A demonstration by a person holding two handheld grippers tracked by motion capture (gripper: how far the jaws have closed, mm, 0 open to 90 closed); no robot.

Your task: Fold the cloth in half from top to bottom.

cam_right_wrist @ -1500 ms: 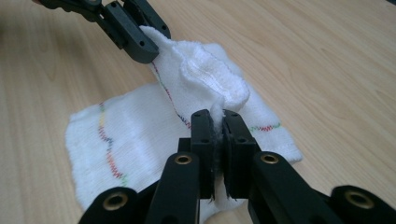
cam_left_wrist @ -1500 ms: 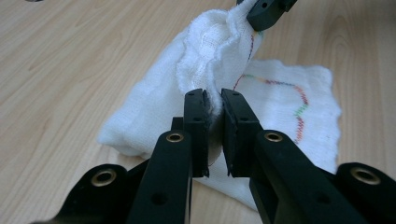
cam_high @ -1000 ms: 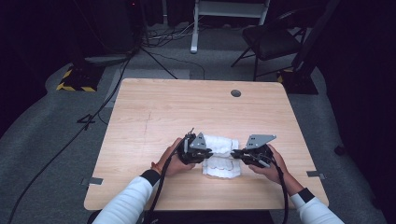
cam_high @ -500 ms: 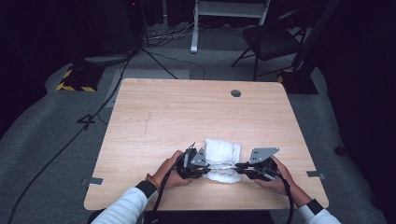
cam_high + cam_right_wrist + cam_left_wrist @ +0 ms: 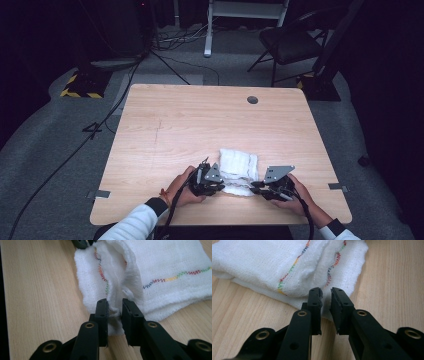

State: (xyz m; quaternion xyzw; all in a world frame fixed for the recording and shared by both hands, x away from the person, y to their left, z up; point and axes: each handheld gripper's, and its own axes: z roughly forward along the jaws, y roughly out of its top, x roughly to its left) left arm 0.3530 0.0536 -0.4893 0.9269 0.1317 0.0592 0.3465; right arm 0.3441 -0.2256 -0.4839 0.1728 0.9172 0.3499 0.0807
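The folded white cloth [image 5: 239, 170] lies on the wooden table [image 5: 210, 125] near its front edge, between the 2 grippers; its rainbow-stitched hem [image 5: 292, 270] runs along the folded layers. The left gripper [image 5: 326, 293] has its jaws a narrow gap apart with the cloth's edge just ahead of the tips, not pinched. The right gripper [image 5: 115, 305] has just been opening, and a thin fold of cloth sits loosely in its gap, the pads not pressing it. The step looks like letting go after a fold. To do it well, part both jaws a little more, then draw straight back low and level so no layer snags or lifts
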